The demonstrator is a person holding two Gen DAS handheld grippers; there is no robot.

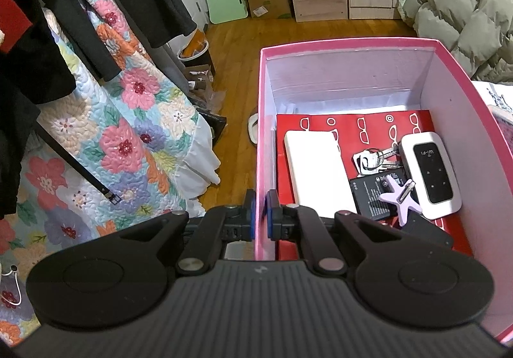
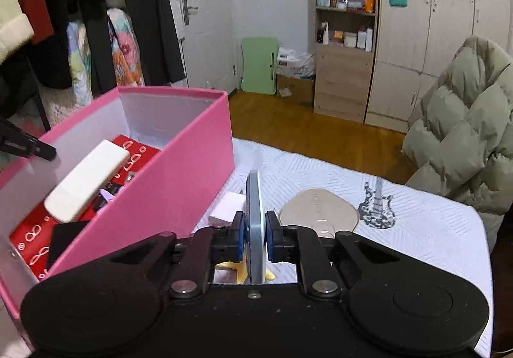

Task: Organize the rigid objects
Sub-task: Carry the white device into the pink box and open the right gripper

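A pink box (image 1: 352, 45) stands on the bed; my left gripper (image 1: 260, 199) is shut on its near left wall. Inside it, on a red paper bag (image 1: 352, 122), lie a white power bank (image 1: 317, 165), a white Wi-Fi router (image 1: 429, 175), keys (image 1: 375, 159), a black battery (image 1: 372, 194) and a lilac star-shaped piece (image 1: 400, 197). In the right wrist view my right gripper (image 2: 255, 220) is shut on a thin grey-blue slab (image 2: 254, 191), held edge-on just right of the pink box (image 2: 179, 172).
On the white bedsheet (image 2: 416, 229) lie a white charger (image 2: 229, 207), a beige pouch (image 2: 317, 210) and a yellow piece (image 2: 240, 273) under my right gripper. A green puffer jacket (image 2: 465, 140) is at the right. Hanging clothes (image 1: 48, 53) and a floral quilt (image 1: 128, 133) are at the left.
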